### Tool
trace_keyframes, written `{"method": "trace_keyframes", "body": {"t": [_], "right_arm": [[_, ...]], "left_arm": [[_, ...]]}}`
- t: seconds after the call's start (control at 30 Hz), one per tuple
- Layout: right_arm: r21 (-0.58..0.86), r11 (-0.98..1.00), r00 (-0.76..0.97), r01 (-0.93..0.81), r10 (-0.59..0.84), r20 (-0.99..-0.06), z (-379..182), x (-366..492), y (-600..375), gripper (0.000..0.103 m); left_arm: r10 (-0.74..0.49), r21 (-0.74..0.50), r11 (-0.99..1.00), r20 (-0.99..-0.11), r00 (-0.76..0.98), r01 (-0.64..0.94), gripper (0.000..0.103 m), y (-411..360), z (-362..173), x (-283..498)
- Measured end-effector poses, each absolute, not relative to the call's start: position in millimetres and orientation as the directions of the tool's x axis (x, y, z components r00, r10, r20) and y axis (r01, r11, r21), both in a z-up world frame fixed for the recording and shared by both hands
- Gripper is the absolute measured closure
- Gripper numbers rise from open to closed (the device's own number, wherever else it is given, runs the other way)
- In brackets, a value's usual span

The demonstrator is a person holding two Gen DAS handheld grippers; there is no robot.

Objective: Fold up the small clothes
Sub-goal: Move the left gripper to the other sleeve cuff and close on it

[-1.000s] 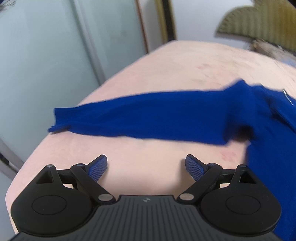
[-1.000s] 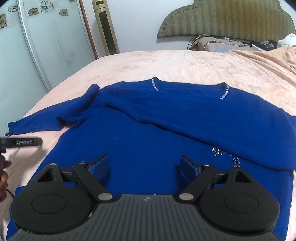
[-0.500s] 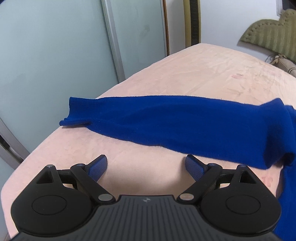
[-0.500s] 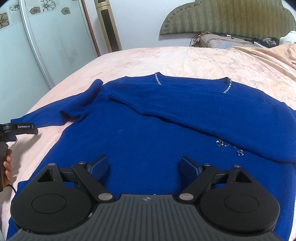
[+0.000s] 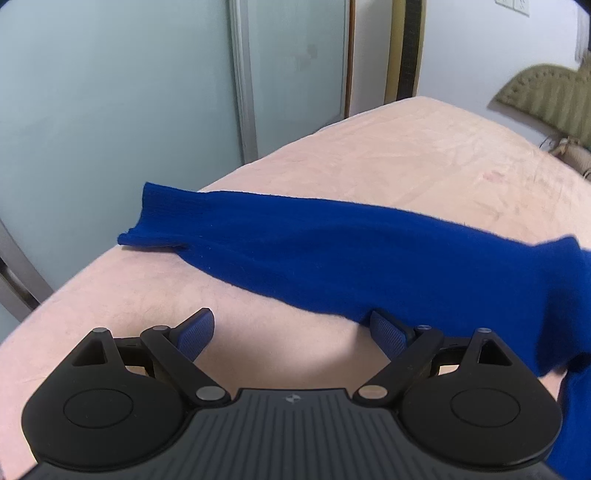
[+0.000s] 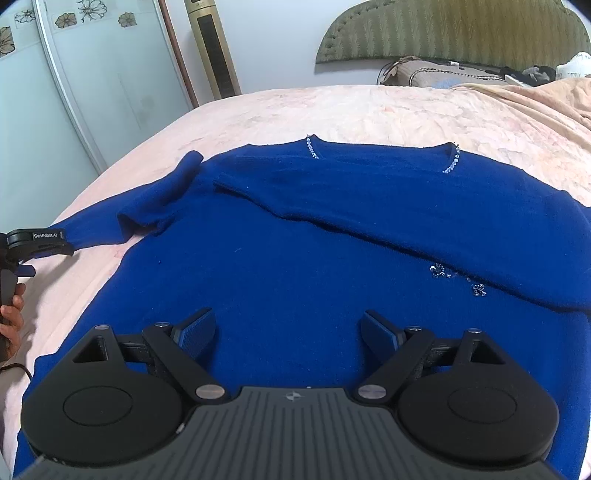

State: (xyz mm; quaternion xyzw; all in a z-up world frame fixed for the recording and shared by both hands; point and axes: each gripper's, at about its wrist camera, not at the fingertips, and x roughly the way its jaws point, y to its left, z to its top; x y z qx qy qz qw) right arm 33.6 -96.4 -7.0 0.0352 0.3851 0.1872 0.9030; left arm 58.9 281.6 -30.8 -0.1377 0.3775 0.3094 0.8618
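The left gripper (image 5: 291, 332) has its jaws spread wide with only pink bedsheet (image 5: 369, 155) between them; its right-hand pad sits at the near edge of the blue sleeve (image 5: 332, 251), whether touching cannot be told. That sleeve runs from its cuff at about 9 o'clock across to 3 o'clock. Only this view shows the cuff and the frosted sliding door (image 5: 110, 110) at 10 o'clock.

The right gripper (image 6: 288, 332) is likewise spread wide and grips nothing, poised over the body of the blue sweater (image 6: 295, 266), which lies flat mid-bed. Only this view shows the whole garment: beaded neckline toward 12 o'clock, one sleeve folded across the chest toward 3 o'clock, the headboard (image 6: 461, 29) at 1 o'clock, and, at 9 o'clock, a hand (image 6: 11, 317) on the other gripper's handle.
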Motion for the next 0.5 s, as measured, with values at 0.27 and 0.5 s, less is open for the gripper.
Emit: {"method": "trace_keyframes", "body": {"t": [0.27, 0.5], "right_arm": [[0.209, 0.928, 0.632, -0.309, 0.365, -0.684, -8, 33, -97, 0.014], [0.205, 0.929, 0.634, -0.308, 0.361, -0.684, -7, 32, -97, 0.014]], "left_arm": [[0.293, -0.383, 0.607, -0.707, 0.644, -0.697, 0.011, 353, -25, 37], [0.258, -0.597, 0.474, -0.608, 0.751, -0.647, 0.012, 388, -34, 24]]}}
